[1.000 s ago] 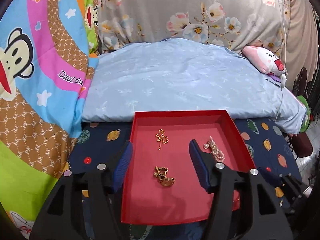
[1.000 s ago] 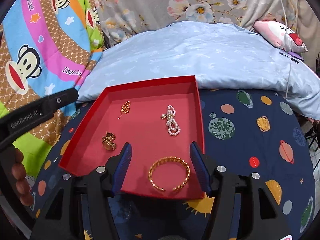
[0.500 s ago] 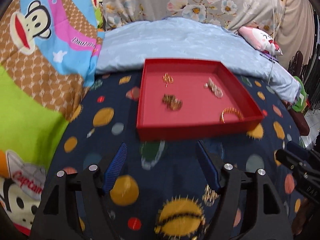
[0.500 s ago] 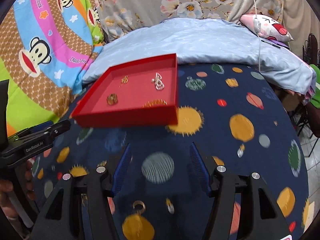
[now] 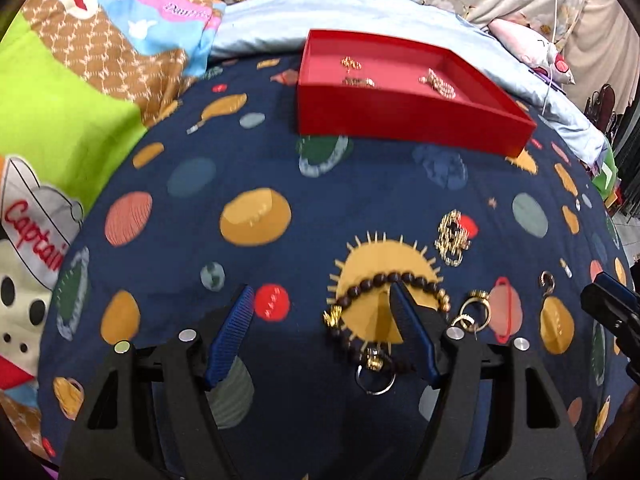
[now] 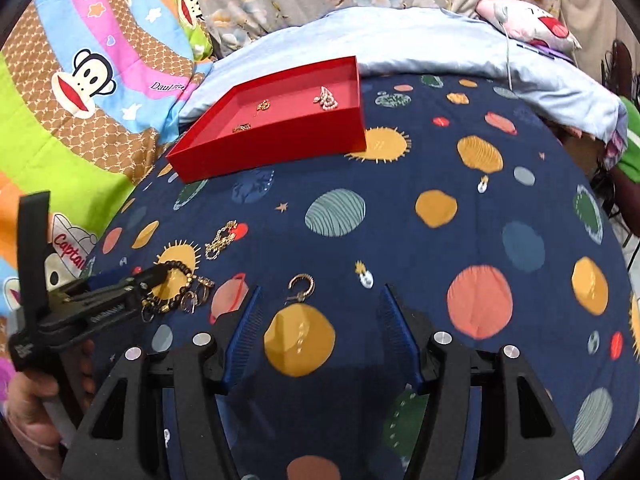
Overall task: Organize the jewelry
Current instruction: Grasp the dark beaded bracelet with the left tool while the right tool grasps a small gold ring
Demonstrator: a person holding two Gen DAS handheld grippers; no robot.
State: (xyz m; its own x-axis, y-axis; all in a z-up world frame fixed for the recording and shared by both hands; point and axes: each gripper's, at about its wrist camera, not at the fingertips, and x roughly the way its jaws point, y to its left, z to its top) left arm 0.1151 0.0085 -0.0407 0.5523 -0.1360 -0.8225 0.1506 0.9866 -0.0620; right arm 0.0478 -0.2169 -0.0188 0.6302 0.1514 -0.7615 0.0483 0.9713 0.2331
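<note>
Your left gripper (image 5: 320, 328) sits low over the planet-print bedsheet (image 5: 360, 200) with its fingers spread wide and nothing between them. Its right fingertip (image 5: 398, 292) rests on or just over the arc of the dark beaded bracelet (image 5: 360, 292); whether they touch cannot be told. The bracelet's loop runs between your fingers toward the right one. Just beside that fingertip on its outer side lies a cluster of small gold rings (image 5: 474, 314), and ahead of it, further right, a tangled gold chain (image 5: 452, 238). Far ahead of the fingers the red tray (image 5: 400, 116) sits on the sheet, holding a pearl piece (image 5: 438, 82) and two small gold pieces (image 5: 356, 74).

Your right gripper (image 6: 320, 304) is also released, fingers wide apart, holding nothing. A gold hoop earring (image 6: 302, 286) lies just ahead of the gap, nearer the left fingertip (image 6: 256, 296). A small white charm (image 6: 365, 276) lies just ahead of the right fingertip. Well to the left of these fingers your other gripper hovers at the bracelet, with the chain beyond it and the tray far ahead-left.
</note>
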